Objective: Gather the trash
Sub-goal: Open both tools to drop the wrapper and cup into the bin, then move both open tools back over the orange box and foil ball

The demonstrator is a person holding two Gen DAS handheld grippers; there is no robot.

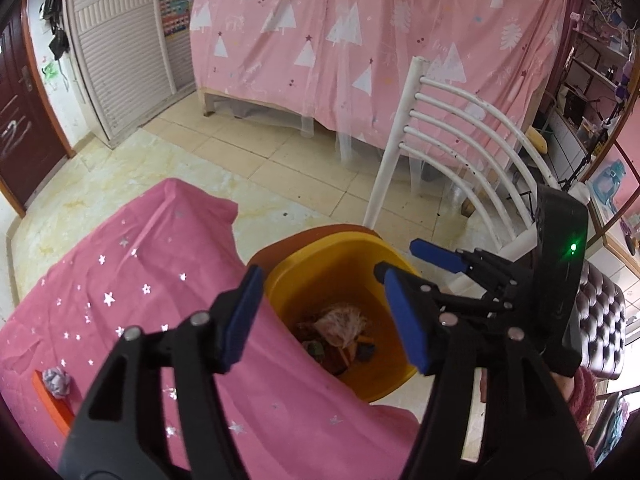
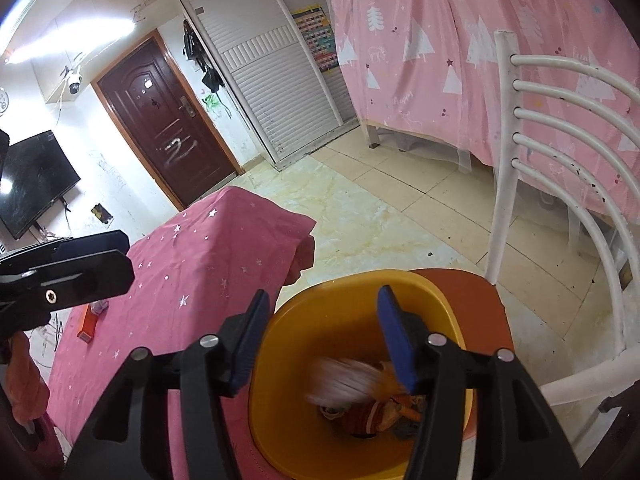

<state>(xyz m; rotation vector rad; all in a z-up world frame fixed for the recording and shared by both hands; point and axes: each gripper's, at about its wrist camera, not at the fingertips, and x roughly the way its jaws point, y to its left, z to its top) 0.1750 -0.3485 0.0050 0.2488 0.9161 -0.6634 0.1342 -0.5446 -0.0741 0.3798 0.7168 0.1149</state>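
A yellow bin (image 1: 344, 264) stands on an orange chair seat beside the pink-clothed table (image 1: 132, 280); it also shows in the right wrist view (image 2: 320, 312). Several pieces of trash (image 1: 340, 332) lie in its bottom. A whitish crumpled piece (image 2: 344, 380) shows blurred inside the bin, below my open, empty right gripper (image 2: 320, 336), which hangs over the bin mouth. My left gripper (image 1: 320, 320) is open and empty above the bin's near rim. A crumpled grey-white paper ball (image 1: 58, 380) lies on an orange box (image 1: 52, 404) on the table at the left.
A white slatted chair back (image 1: 460, 140) rises right behind the bin. A pink curtain with trees (image 1: 360, 40) covers the bed frame beyond. A dark door (image 2: 168, 120), shutter wardrobe (image 2: 272, 80) and wall TV (image 2: 32, 180) stand at the far side. Tiled floor lies between.
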